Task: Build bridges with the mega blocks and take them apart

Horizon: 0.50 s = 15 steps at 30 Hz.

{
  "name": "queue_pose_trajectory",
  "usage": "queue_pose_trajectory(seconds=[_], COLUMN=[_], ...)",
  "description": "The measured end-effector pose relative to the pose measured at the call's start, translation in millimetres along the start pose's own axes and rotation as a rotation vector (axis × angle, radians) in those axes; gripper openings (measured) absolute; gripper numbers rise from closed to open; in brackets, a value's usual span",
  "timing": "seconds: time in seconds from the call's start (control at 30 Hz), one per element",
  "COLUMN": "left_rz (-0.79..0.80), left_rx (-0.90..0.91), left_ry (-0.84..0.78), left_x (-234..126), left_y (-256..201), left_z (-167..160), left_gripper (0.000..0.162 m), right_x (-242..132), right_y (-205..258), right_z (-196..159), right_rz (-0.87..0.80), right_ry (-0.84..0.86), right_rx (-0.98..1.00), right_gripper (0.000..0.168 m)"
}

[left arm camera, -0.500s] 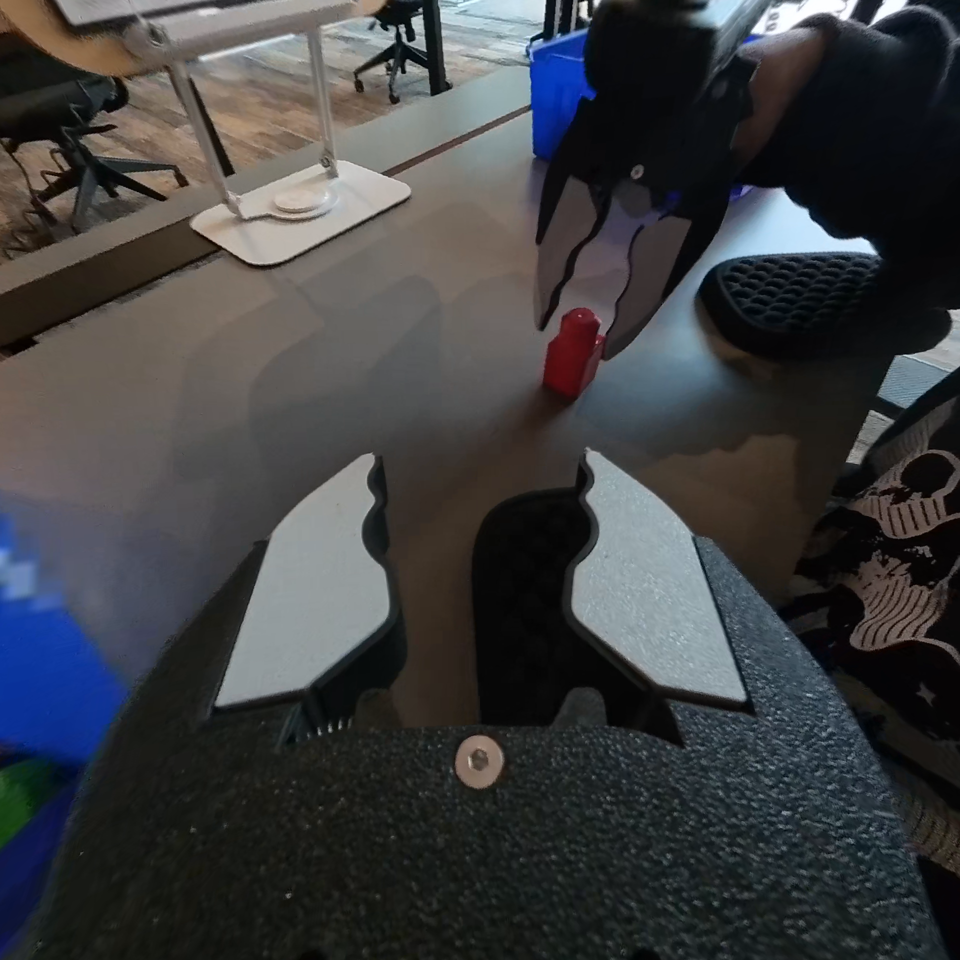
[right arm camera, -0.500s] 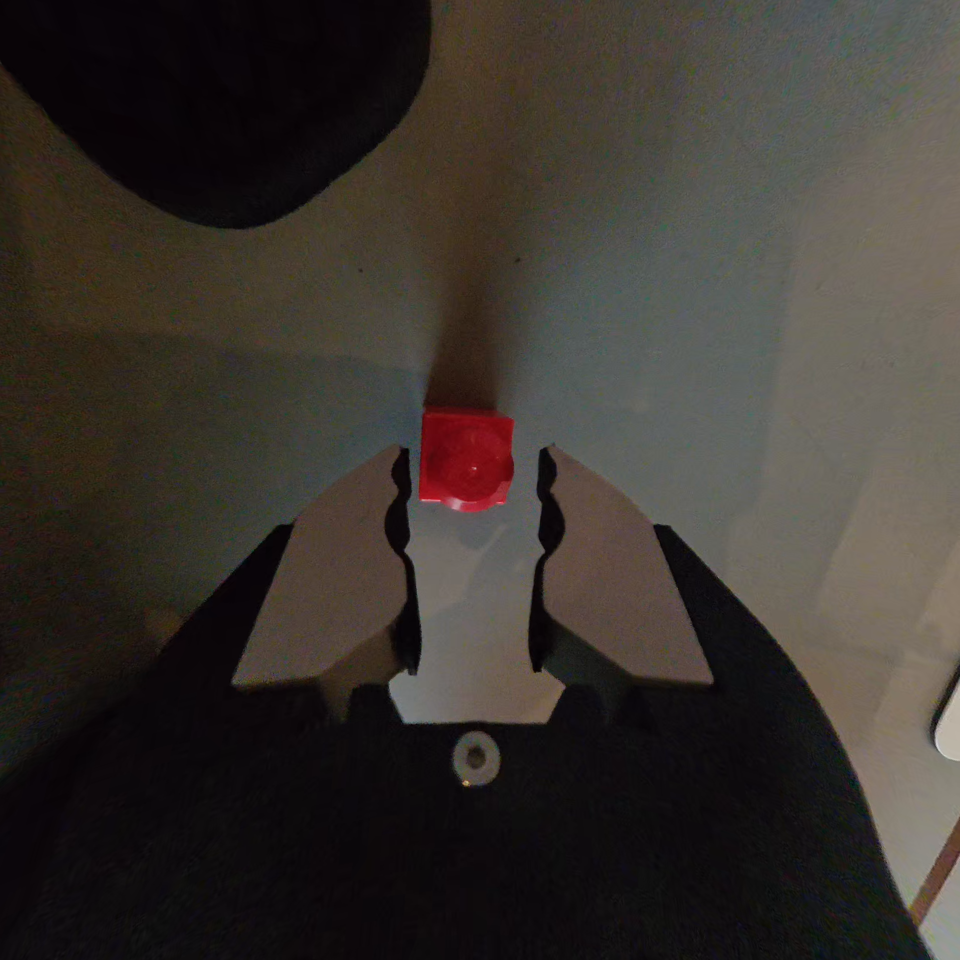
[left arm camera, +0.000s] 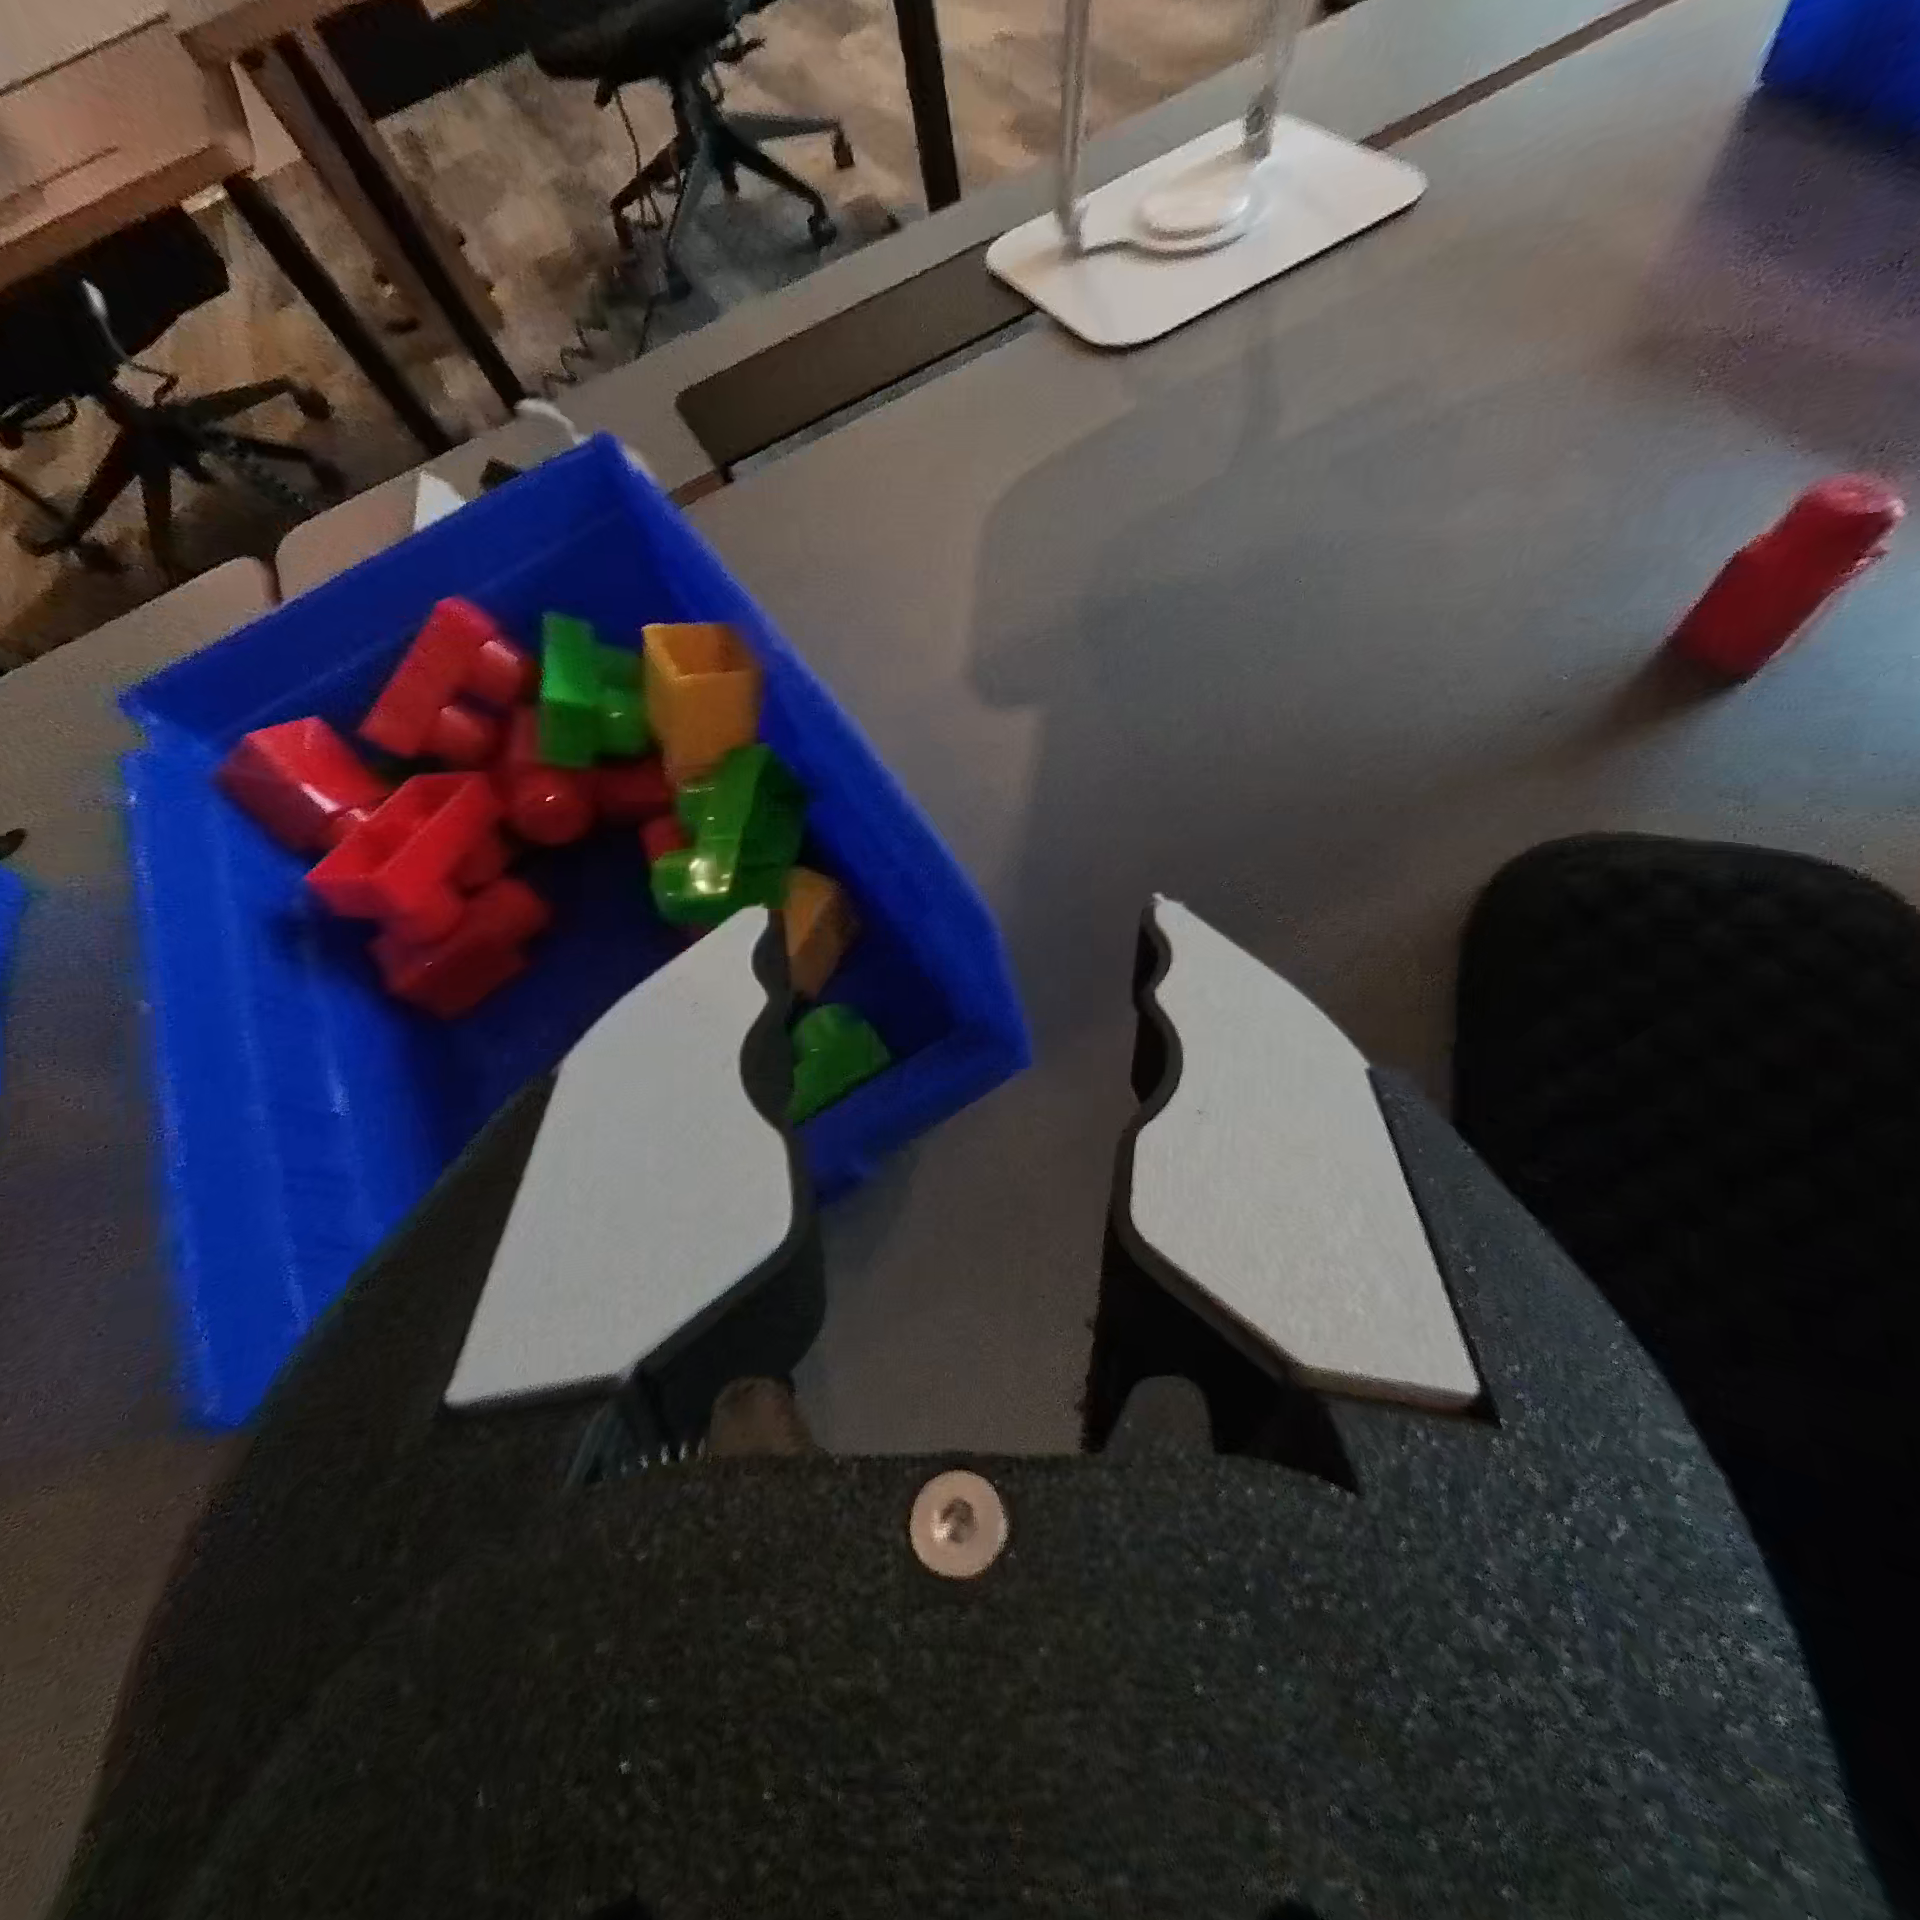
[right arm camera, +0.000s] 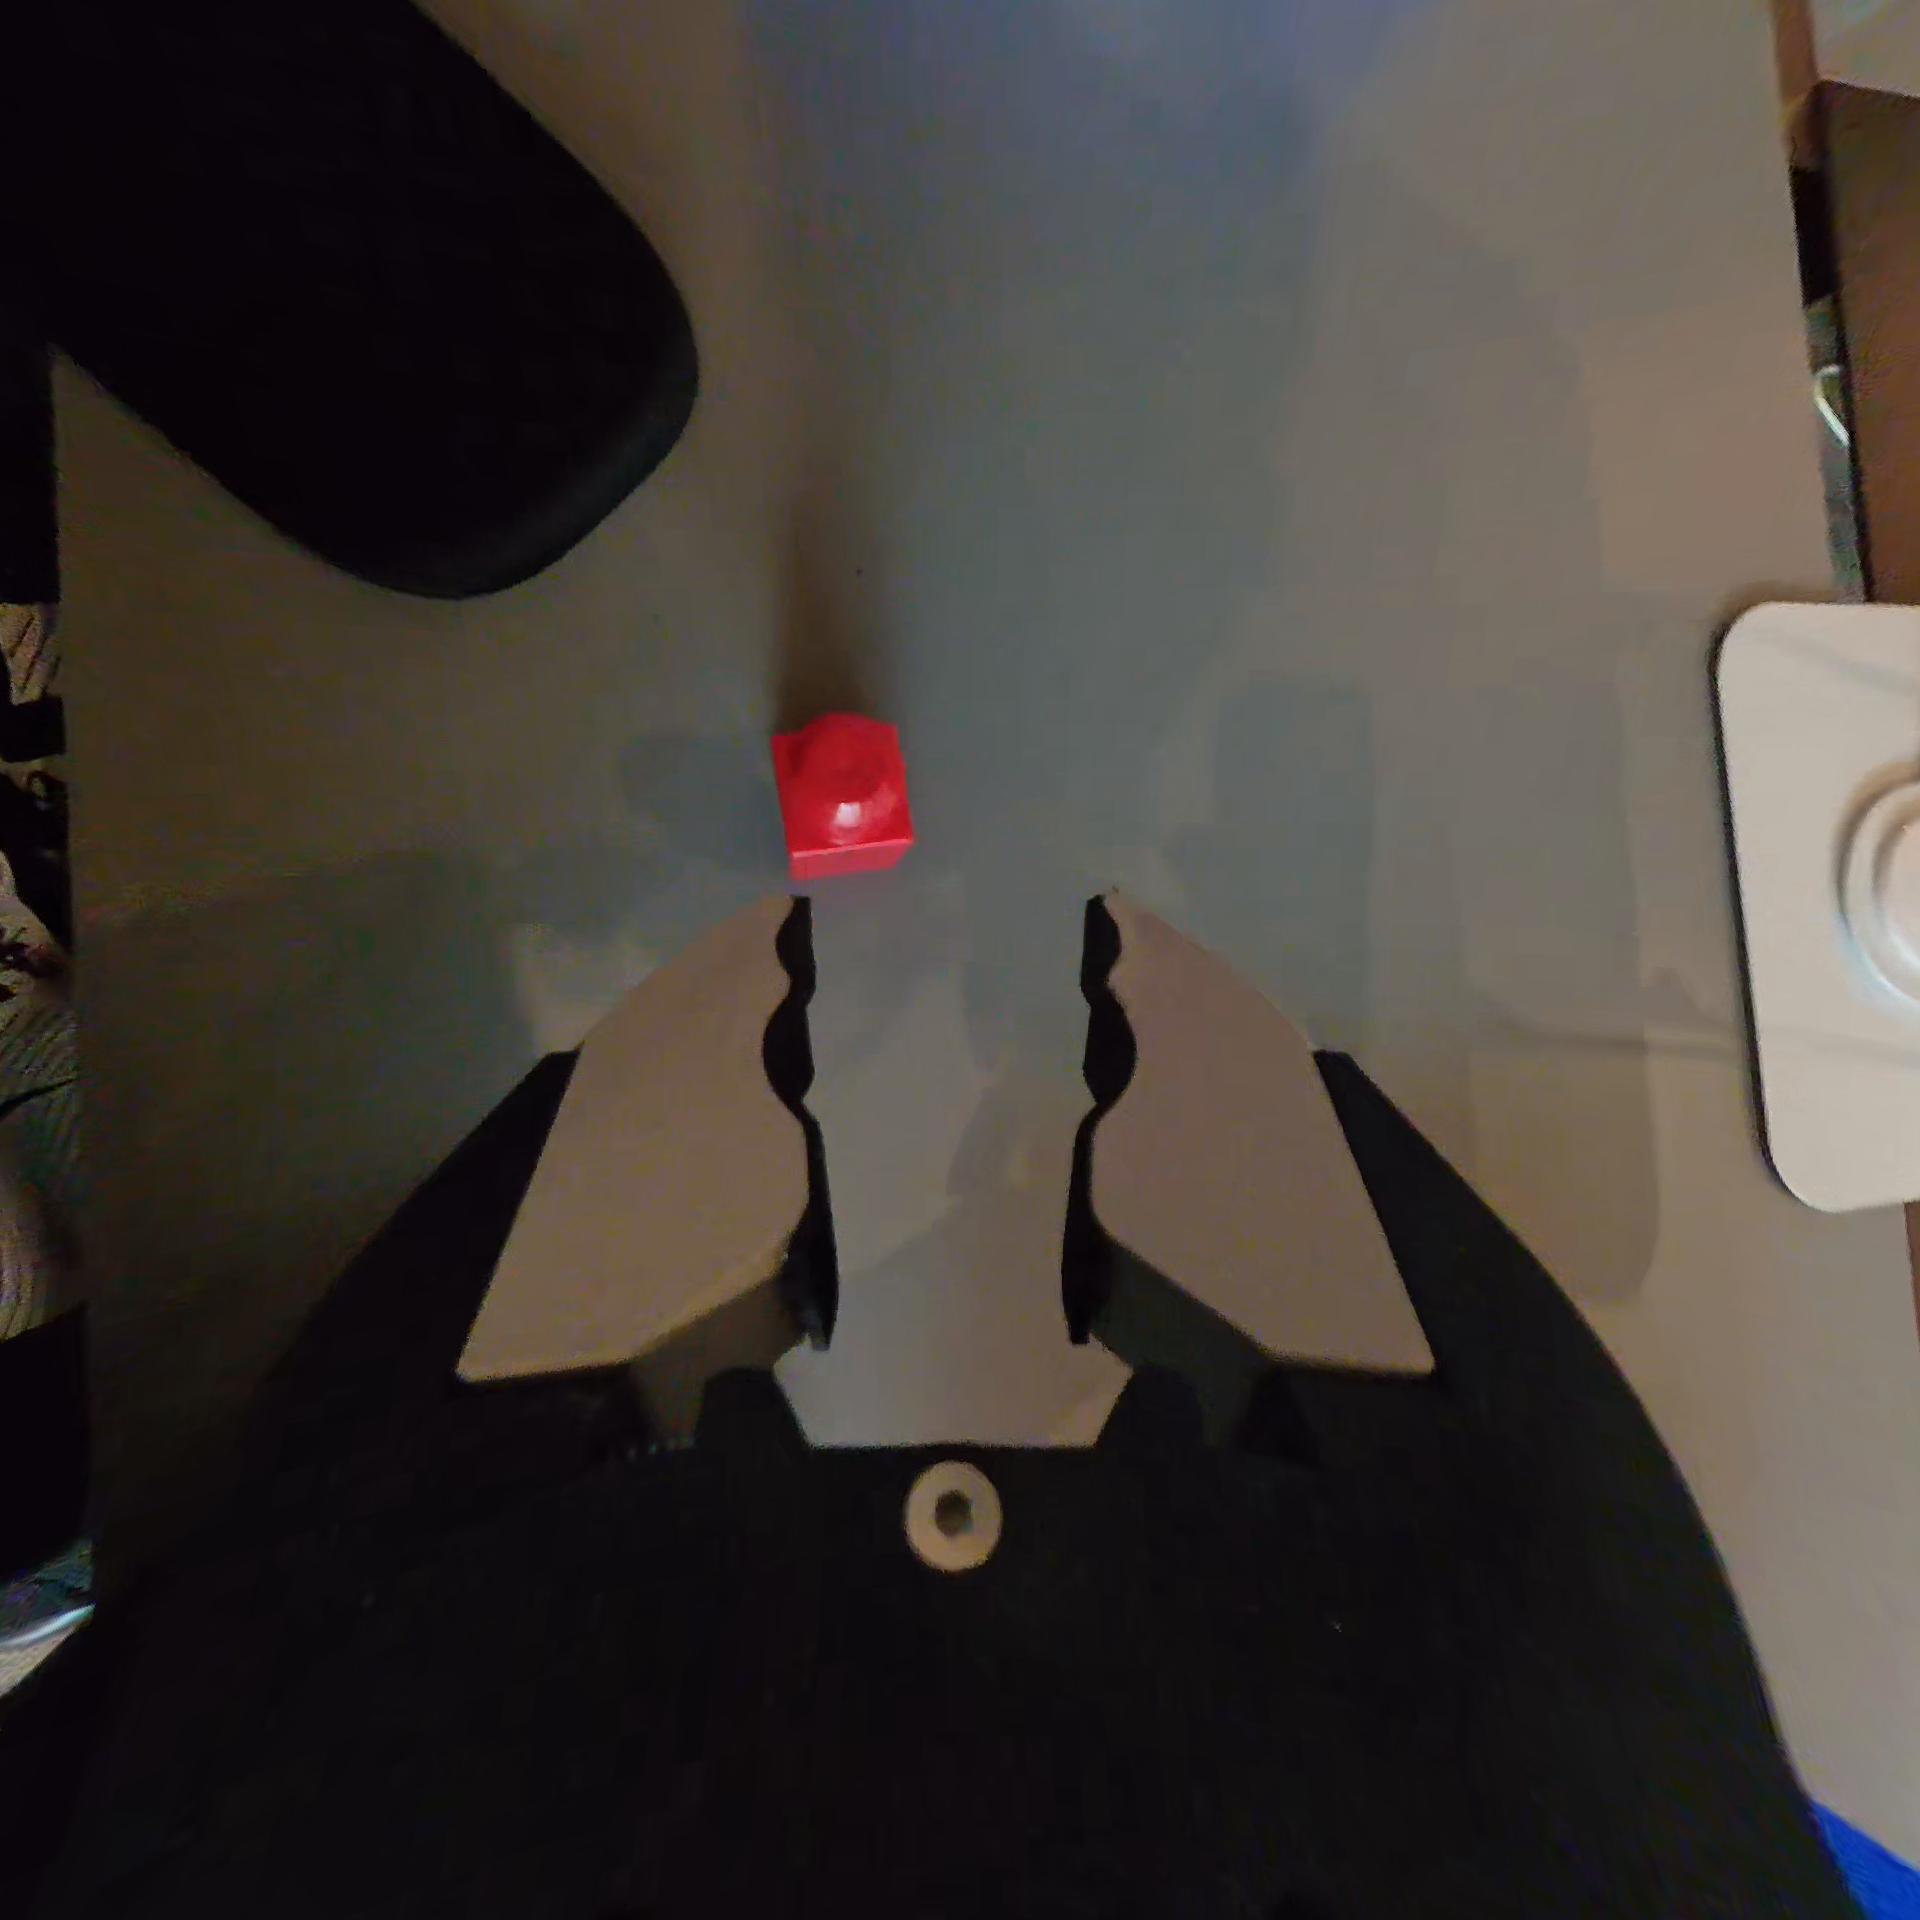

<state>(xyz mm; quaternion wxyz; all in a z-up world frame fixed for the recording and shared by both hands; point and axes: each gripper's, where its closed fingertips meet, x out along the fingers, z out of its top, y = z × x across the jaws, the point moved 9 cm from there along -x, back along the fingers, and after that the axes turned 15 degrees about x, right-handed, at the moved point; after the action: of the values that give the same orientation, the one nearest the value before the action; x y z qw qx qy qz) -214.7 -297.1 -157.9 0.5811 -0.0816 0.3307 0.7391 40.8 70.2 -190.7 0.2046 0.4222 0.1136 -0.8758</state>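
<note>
Two grippers in play, both empty; left gripper with jaws spread wide, hovering at the near corner of a blue bin on the grey table; one pale finger overlapping the bin's near wall in the left wrist view, the other finger over bare table; nothing between them but table surface and the bin's corner. Inside the bin, a loose heap of mega blocks: several red blocks toward the left and middle, green blocks toward the right, an orange block lying hollow side up near the far wall, another orange piece and a green piece close to the finger's tip. Well apart to the right, a single red block standing alone on the table, blurred in that view.

Right gripper looking straight down, jaws likewise apart and holding nothing; same single red block just beyond the tip of the left finger, stud up, not touching either finger and off to the left of the gap. Black mesh armrest at upper left, partly over the table; white stand base at the right edge, also seen far back in the left wrist view.
</note>
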Motion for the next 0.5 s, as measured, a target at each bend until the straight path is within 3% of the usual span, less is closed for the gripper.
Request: queue_pose_trajectory(seconds=[0.2, 0.5], left_rz=[0.026, -0.005], left_rx=[0.008, -0.020], left_ry=[0.118, 0.313], left_x=[17.1, 86.9], left_y=[51.0, 107.3], left_z=[-10.8, -34.0], left_gripper=[0.060, 0.043], right_x=[-12.7, -19.2], right_y=[-2.4, -3.1], right_z=[-11.8, -16.4], right_rz=[-0.052, -0.069], right_ry=[-0.028, -0.068], right_rx=[0.034, 0.045], right_gripper=[0.050, 0.050])
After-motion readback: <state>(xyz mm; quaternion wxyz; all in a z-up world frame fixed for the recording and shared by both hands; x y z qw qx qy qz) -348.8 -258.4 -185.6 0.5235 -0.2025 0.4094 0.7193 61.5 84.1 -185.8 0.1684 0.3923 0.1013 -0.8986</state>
